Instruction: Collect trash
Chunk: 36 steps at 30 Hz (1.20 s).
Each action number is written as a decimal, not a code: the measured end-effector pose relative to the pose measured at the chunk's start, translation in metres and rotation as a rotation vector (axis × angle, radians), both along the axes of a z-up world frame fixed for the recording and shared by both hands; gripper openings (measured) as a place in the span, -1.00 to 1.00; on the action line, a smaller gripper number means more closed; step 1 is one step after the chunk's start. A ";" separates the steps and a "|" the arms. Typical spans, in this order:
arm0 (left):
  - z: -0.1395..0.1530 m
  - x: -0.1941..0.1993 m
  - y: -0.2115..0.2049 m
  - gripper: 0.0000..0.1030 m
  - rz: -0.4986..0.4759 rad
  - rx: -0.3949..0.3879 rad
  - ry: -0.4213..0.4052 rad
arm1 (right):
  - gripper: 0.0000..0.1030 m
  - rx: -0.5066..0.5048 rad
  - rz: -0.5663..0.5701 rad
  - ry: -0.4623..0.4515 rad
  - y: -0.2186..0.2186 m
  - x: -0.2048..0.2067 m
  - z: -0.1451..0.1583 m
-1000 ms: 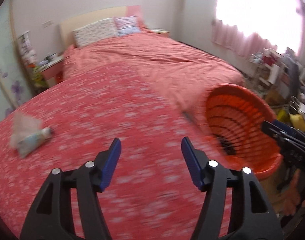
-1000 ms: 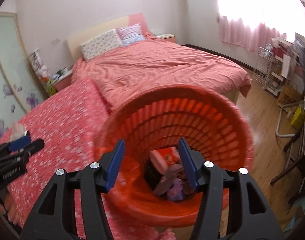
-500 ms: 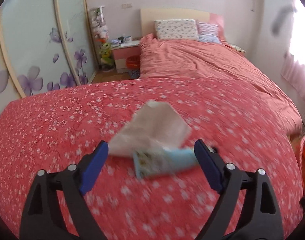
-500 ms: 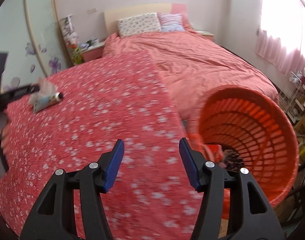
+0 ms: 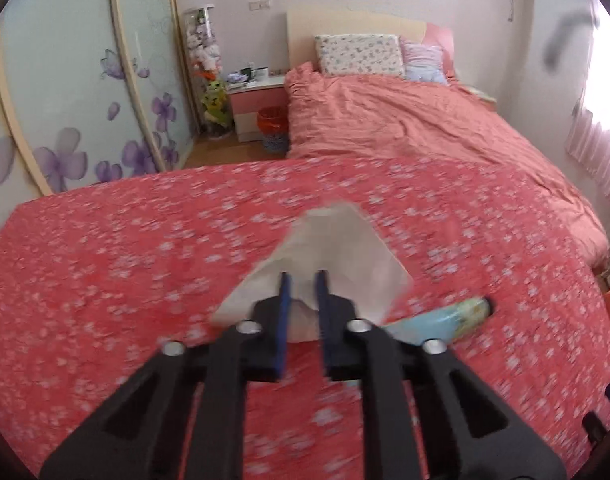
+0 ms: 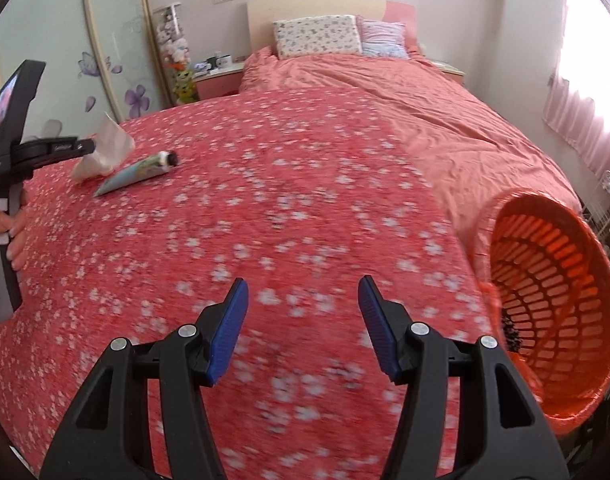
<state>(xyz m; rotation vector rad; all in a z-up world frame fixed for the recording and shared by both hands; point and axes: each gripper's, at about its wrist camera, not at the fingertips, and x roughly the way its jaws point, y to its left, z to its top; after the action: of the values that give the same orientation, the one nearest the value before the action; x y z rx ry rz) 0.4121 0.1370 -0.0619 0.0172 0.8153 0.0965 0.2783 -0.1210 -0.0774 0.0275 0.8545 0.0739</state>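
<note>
My left gripper is shut on a crumpled clear plastic wrapper on the red flowered cloth. A light-blue tube lies just to its right. In the right wrist view the wrapper and the tube lie at the far left, with the left gripper on the wrapper. My right gripper is open and empty above the cloth, left of the orange slatted trash basket, which is tilted and holds some trash.
A bed with a salmon cover and pillows lies behind. A pink nightstand and a small orange bin stand at its left. A flowered wardrobe lines the left wall. A rack stands at the right.
My left gripper swung left from the basket to the wrapper and closed on it. My right gripper drew back from the basket mouth and now hovers over the cloth.
</note>
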 end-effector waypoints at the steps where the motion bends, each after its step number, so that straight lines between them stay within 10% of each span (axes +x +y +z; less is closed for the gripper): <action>1: -0.001 -0.003 0.009 -0.90 0.008 0.003 0.009 | 0.12 0.005 0.012 0.000 0.005 0.003 0.000; 13: -0.022 -0.065 0.101 -0.85 0.120 0.009 0.106 | 0.06 0.039 0.130 -0.053 0.086 0.075 0.009; 23: -0.012 -0.082 0.112 0.08 0.117 -0.025 0.062 | -0.03 0.050 0.147 -0.011 0.110 0.143 0.002; 36: -0.003 -0.087 0.111 0.34 0.145 -0.038 0.043 | -0.19 0.215 0.390 0.123 0.101 0.097 0.007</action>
<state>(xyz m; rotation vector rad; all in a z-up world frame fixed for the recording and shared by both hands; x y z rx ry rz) 0.3252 0.2481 -0.0644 -0.0763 0.8611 0.2179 0.3751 -0.0202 -0.0707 0.0671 0.9630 0.5350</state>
